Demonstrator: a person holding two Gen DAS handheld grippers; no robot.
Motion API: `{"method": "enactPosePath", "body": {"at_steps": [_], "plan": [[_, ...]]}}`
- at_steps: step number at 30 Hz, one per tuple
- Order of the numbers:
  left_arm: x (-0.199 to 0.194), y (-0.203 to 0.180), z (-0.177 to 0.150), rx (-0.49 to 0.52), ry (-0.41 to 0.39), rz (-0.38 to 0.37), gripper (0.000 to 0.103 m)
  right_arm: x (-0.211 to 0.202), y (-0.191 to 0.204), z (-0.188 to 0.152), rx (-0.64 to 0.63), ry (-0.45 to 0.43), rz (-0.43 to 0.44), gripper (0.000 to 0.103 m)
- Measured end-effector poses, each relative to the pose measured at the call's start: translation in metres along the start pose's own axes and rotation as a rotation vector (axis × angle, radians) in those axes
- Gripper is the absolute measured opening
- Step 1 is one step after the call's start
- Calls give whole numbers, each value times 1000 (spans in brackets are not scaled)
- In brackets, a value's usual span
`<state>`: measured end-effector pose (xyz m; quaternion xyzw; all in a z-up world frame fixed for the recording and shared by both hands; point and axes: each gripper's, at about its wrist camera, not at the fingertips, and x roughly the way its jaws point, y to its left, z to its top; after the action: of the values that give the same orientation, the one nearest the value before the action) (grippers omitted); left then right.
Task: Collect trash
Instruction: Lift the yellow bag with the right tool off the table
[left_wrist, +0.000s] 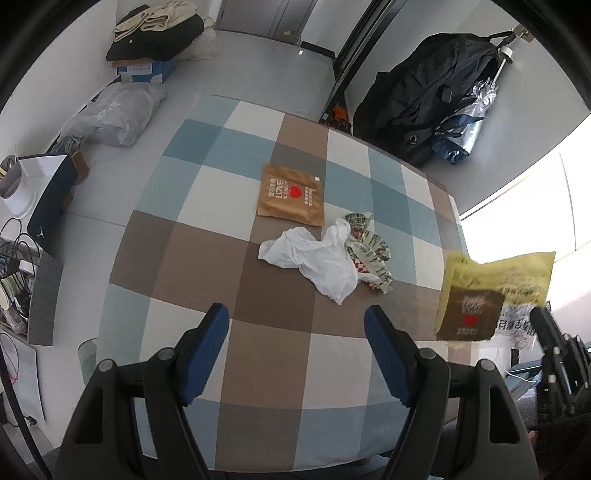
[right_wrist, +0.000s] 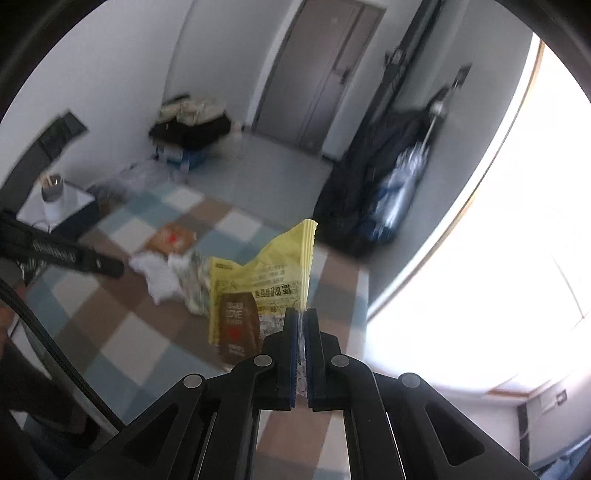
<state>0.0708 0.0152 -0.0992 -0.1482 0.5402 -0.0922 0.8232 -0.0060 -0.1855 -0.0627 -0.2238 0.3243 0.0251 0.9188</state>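
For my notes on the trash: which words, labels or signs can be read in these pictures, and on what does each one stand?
"LOVE & TASTY", beside a red heart: brown packet lying flat on the checked tablecloth.
"LOVE": brown patch on the yellow wrapper clamped in the right gripper; its other print is too blurred.
Crumpled printed wrapper: too small to read.
Blue box label: unreadable.

We saw a checked blue, brown and white cloth (left_wrist: 207, 258), a brown sachet (left_wrist: 291, 195) with a red heart, white tissue (left_wrist: 314, 258), and a yellow wrapper (right_wrist: 273, 273).
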Motion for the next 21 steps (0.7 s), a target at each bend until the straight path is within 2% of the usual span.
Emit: {"method": "enactPosePath", "body": {"at_steps": [1, 2, 3, 4, 5, 7, 13, 16, 18, 21], "plan": [[1, 0, 0, -2, 2, 3, 73, 4, 13, -4, -87, 9, -85, 2], [1, 0, 1, -5, 4, 5, 73, 3, 22, -5, -141, -3, -88, 2], [1, 1, 1, -12, 3, 6, 73, 1, 27, -6, -151, -12, -42, 2], [2, 2, 1, -18, 3, 3, 73, -1, 26, -5, -112, -16, 34, 2], [1, 3, 2, -24, 3, 1, 73, 0, 23, -4, -88, -11, 49, 2], [0, 6, 2, -34, -1, -1, 73, 5, 15, -2, -55, 8, 22, 2], [-1, 5, 2, -21, -3, -8, 73, 12, -27, 4, 240, 31, 187, 2], [-3, 5, 3, -22, -8, -20, 73, 15, -33, 4, 309, 45, 271, 3], [-4, 6, 4, -28, -16, -20, 73, 35, -43, -1, 446, 125, 396, 3], [-2, 8, 5, -36, -10, -26, 73, 74, -49, -28, 654, 331, 547, 3]]}}
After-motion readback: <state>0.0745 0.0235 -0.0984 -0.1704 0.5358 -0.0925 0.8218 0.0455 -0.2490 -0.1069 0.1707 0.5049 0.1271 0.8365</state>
